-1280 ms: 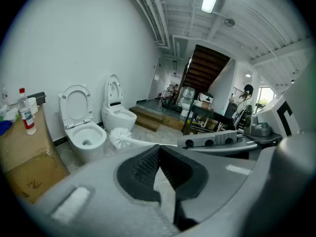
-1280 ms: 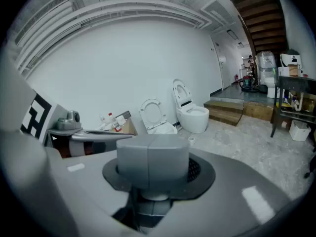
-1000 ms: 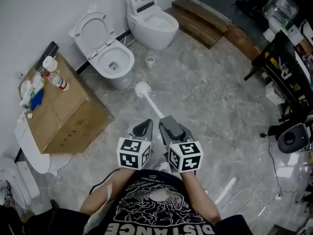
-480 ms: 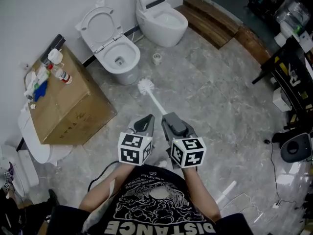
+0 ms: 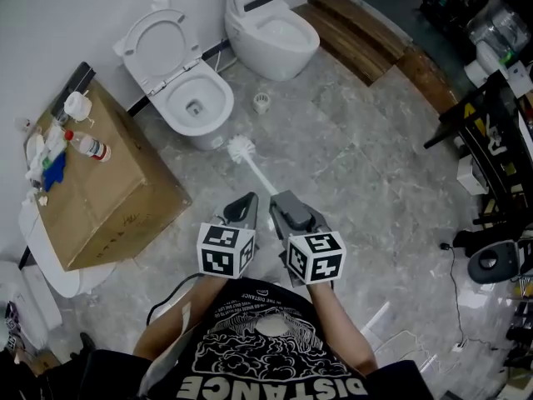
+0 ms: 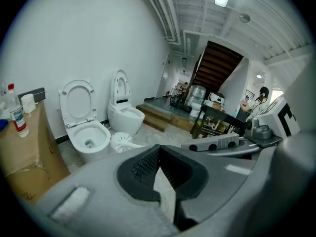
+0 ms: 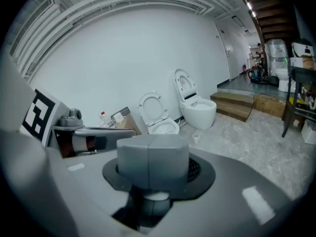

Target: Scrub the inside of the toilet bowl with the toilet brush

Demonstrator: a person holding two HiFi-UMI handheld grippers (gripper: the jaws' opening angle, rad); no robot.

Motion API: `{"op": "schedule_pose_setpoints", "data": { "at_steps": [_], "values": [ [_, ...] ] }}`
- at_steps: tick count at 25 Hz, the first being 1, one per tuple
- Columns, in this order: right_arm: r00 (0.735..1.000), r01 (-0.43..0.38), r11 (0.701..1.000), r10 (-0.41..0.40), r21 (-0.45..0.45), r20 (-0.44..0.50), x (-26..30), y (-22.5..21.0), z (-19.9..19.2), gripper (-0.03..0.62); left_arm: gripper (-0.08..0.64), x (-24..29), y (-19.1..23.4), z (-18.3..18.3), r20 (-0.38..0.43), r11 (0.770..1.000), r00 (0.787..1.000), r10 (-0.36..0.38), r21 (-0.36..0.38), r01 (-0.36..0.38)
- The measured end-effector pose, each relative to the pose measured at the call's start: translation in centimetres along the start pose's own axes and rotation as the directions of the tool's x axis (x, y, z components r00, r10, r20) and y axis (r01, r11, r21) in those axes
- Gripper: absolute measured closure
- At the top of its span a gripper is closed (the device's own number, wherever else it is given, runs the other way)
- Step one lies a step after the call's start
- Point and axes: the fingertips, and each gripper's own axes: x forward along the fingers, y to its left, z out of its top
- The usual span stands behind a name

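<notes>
An open white toilet (image 5: 190, 98) stands by the wall with its seat and lid up. My right gripper (image 5: 278, 203) is shut on the handle of the white toilet brush (image 5: 242, 148). The bristle head hangs over the floor just in front of the bowl's rim. The left gripper view has the brush head (image 6: 123, 142) beside the toilet (image 6: 88, 136). My left gripper (image 5: 248, 200) is close beside the right one, its jaws shut on nothing. The right gripper view looks toward the toilet (image 7: 160, 126), with the handle hidden under the jaws.
A second toilet (image 5: 271, 30) stands behind the first. A small brush holder cup (image 5: 261, 102) sits on the floor between them. A cardboard box (image 5: 100, 190) with bottles on it is at the left. Wooden steps (image 5: 358, 36) and a black rack (image 5: 500, 132) are at the right.
The head view swayed a little right and back. Both grippers and the brush keep almost the same pose, with the brush head in front of the bowl.
</notes>
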Motion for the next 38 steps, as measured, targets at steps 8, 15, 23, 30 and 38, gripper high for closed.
{"op": "schedule_pose_setpoints", "data": {
  "at_steps": [8,15,23,30,38],
  "values": [
    [0.999,0.013,1.0,-0.014,-0.014,-0.053,7.7,1.6,4.9,0.44,0.571,2.7,8.1,3.5,-0.017,0.998,1.0,-0.023,-0.065,0.022],
    [0.995,-0.02,0.998,0.013,-0.065,-0.101,13.0,3.5,8.2,0.44,0.571,3.6,14.4,6.2,0.02,0.99,1.0,0.005,-0.141,-0.002],
    [0.983,-0.118,0.987,0.1,-0.113,-0.152,18.4,5.4,9.7,0.44,0.571,4.1,19.6,7.3,0.044,0.974,0.994,0.097,-0.209,-0.086],
    [0.961,-0.212,0.97,0.185,-0.117,-0.205,23.2,3.4,11.6,0.44,0.571,7.3,22.8,8.8,0.025,0.95,0.98,0.197,-0.254,-0.184],
    [0.903,-0.349,0.928,0.296,-0.13,-0.31,30.3,-0.3,14.6,0.44,0.571,12.8,26.8,11.3,-0.02,0.895,0.945,0.326,-0.316,-0.315]
  ]
}}
